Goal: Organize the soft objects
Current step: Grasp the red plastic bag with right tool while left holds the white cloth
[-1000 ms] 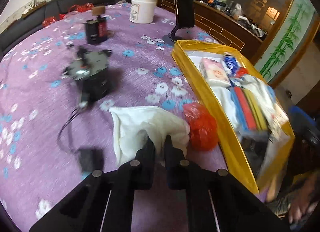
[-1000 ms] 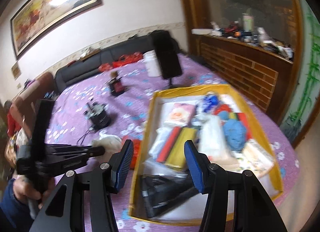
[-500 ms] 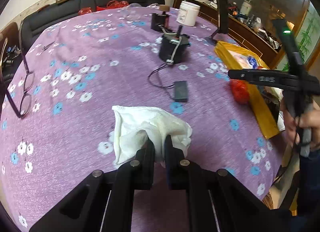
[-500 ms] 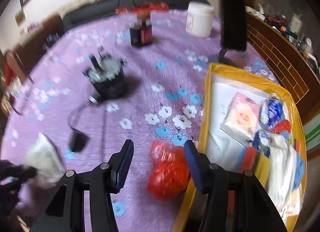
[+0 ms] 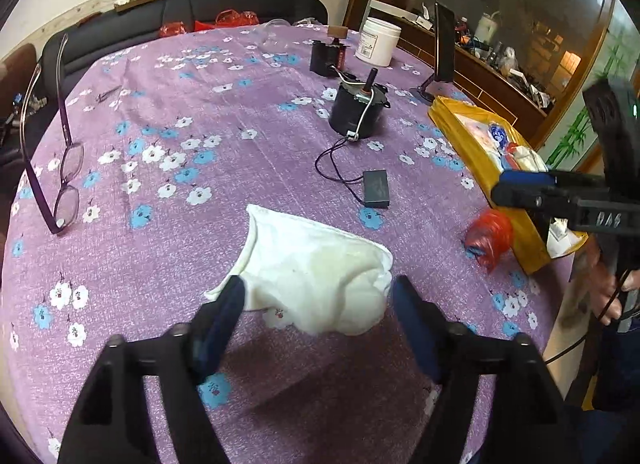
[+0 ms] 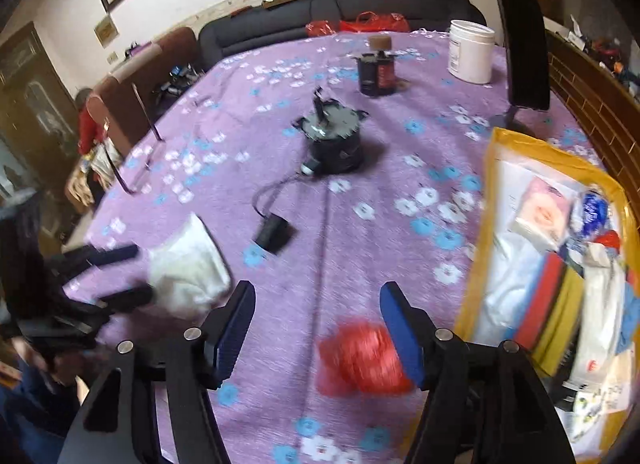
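A crumpled white cloth (image 5: 316, 272) lies on the purple flowered tablecloth (image 5: 208, 112), between the fingers of my left gripper (image 5: 318, 296), which is open around its near end. The cloth also shows in the right wrist view (image 6: 188, 268) with the left gripper (image 6: 120, 276) beside it. A red soft ball (image 6: 362, 360) lies just left of the yellow tray (image 6: 492, 168) of soft items. My right gripper (image 6: 318, 320) is open and empty above the ball. The ball (image 5: 490, 238) and the tray (image 5: 452, 124) also show in the left wrist view.
A black motor (image 5: 358, 112) with a cable and a small black box (image 5: 376, 194) sits mid-table. Eyeglasses (image 5: 60, 160) lie at the left edge. A white jar (image 5: 378, 42), a dark can (image 5: 328, 58) and a black stand (image 5: 444, 44) stand at the back.
My left gripper carried the white cloth away from the tray to the near left of the table, then opened and let it go. My right gripper moved down over the red ball.
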{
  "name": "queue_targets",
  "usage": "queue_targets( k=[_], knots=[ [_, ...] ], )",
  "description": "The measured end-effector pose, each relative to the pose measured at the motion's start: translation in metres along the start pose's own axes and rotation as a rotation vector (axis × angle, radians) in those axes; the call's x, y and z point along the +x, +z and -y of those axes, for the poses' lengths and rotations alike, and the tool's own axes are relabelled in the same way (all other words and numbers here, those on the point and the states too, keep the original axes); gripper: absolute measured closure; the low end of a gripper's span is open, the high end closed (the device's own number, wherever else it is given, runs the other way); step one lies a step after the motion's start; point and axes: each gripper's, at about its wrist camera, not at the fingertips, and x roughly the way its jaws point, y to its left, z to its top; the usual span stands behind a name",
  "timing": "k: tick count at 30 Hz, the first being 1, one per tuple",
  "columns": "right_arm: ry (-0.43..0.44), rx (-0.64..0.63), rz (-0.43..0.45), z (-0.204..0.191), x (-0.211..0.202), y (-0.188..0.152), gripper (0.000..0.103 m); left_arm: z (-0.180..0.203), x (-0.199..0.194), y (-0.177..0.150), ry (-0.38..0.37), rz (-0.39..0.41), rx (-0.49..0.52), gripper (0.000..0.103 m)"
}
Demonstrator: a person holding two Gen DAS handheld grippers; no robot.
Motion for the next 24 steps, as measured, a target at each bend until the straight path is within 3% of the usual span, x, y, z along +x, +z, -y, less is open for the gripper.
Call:
queue_targets(
  k=[6,11,14,15,16,18,19,21,24],
  knots=[
    [-0.033,-0.025,-0.056,0.009,0.009,-0.015,0.034,-0.004,0.021,0.005,0.022,-0.063,-0.023,0.021],
    [-0.139,-0.121,-0.064,0.004,0.022,-0.015,0.027,0.021,0.038,0.007,0.095,-0.092,0.083,0.021],
    [-0.157,-0.125,-0.093,0.011,0.031,-0.013,0.027,0.030,0.045,0.005,0.116,-0.084,0.110,0.021],
    [-0.152,-0.119,-0.100,0.012,0.033,-0.013,0.027,0.032,0.046,0.005,0.126,-0.071,0.116,0.029],
    [-0.142,-0.112,-0.113,0.014,0.036,-0.013,0.027,0.033,0.048,0.004,0.130,-0.074,0.120,0.048],
    [-0.134,-0.117,-0.134,0.010,0.041,-0.016,0.030,0.030,0.048,0.004,0.123,-0.070,0.107,0.059],
    [-0.145,-0.128,-0.123,0.006,0.042,-0.018,0.047,0.030,0.047,0.004,0.121,-0.066,0.106,0.071],
    [-0.172,-0.137,-0.126,0.001,0.045,-0.022,0.050,0.029,0.044,0.004,0.112,-0.051,0.099,0.086],
    [-0.150,-0.118,-0.093,-0.005,0.039,-0.023,0.053,0.027,0.040,0.005,0.103,-0.035,0.084,0.089]
  ],
)
